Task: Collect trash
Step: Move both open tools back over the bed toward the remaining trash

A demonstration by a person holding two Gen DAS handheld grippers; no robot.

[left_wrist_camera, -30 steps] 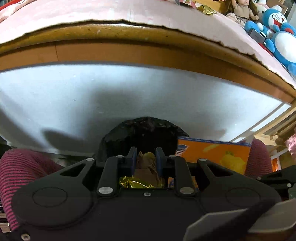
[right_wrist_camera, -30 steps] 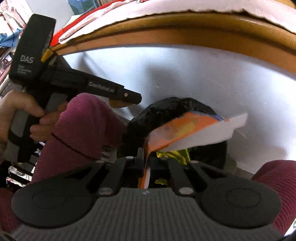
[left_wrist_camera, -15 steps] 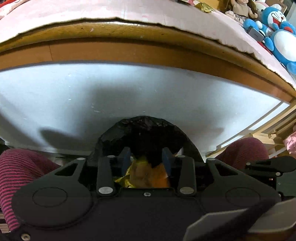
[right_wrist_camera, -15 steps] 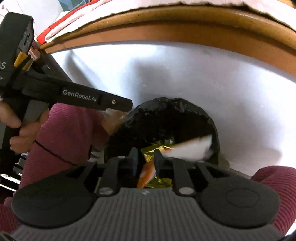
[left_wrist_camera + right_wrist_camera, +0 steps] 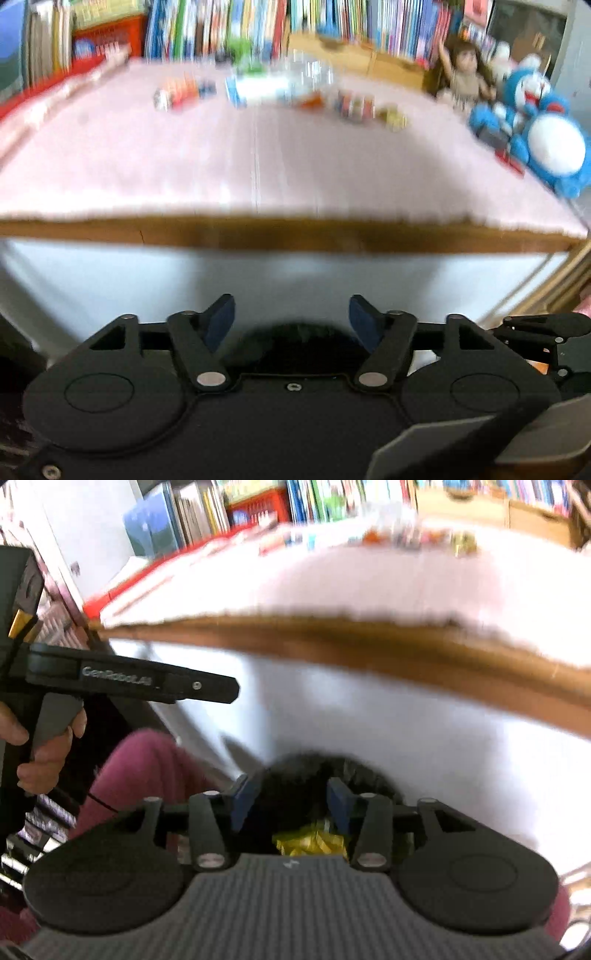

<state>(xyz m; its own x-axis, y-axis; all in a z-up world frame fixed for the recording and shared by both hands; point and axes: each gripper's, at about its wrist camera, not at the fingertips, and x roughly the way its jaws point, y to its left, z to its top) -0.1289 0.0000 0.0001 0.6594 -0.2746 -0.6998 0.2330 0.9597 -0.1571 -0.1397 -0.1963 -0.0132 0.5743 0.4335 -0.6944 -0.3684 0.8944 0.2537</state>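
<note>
Two wrist views show this moment, both blurred by motion.

Left wrist view: the left gripper (image 5: 291,314) fills the bottom of the frame. Its jaws are opening and nothing lies between them. Just below them sits the dark mouth of a black trash bag (image 5: 295,343). Beyond it rises the white front of a desk (image 5: 295,236) with a brown edge and a pink cover. At the far side of the desk lies a row of small litter (image 5: 280,94): wrappers and what may be a clear bottle, too smeared to name. A doll (image 5: 465,81) and a blue plush toy (image 5: 543,136) stand at the right end, with bookshelves behind.

Right wrist view: the right gripper (image 5: 291,805) has its jaws opening too, with nothing between them. Under them, inside the black bag, lies a crumpled gold wrapper (image 5: 314,843). At the left a hand (image 5: 40,749) holds the handle of the left gripper, above a knee in dark red fabric (image 5: 147,771).

Risk, as a judgement: the remaining litter lies well apart from both grippers, across the desk. A hurried reach could knock the bottle over or nudge the toys. The bag mouth sits low and close to the knee, so a shifting leg could fold it shut and later drops would miss.
</note>
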